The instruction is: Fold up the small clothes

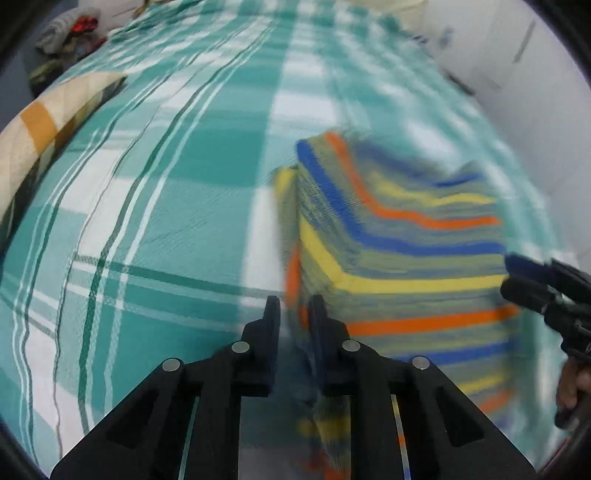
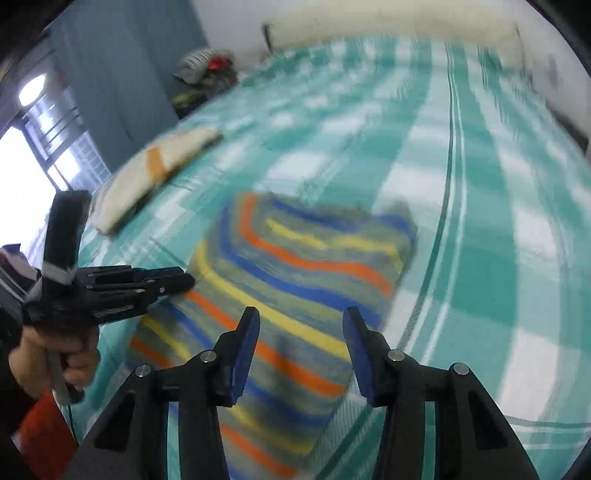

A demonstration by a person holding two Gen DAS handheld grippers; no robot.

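Note:
A striped garment [image 1: 399, 258] in grey, blue, orange and yellow lies folded on the teal plaid bedsheet [image 1: 166, 184]. My left gripper [image 1: 294, 308] is shut on the garment's left edge, with cloth between the fingers. In the right wrist view the same garment [image 2: 295, 280] lies ahead and the left gripper [image 2: 184, 282] holds its left side. My right gripper [image 2: 300, 321] is open and empty, just above the garment's near part. It shows at the right edge of the left wrist view [image 1: 517, 273], by the garment's right edge.
A cream and orange folded cloth [image 1: 48, 140] lies on the bed's left side, also in the right wrist view [image 2: 147, 170]. A pile of clothes [image 2: 208, 74] sits beyond the bed's far left corner. A pillow [image 2: 388, 22] lies at the headboard. A window [image 2: 33, 155] is at left.

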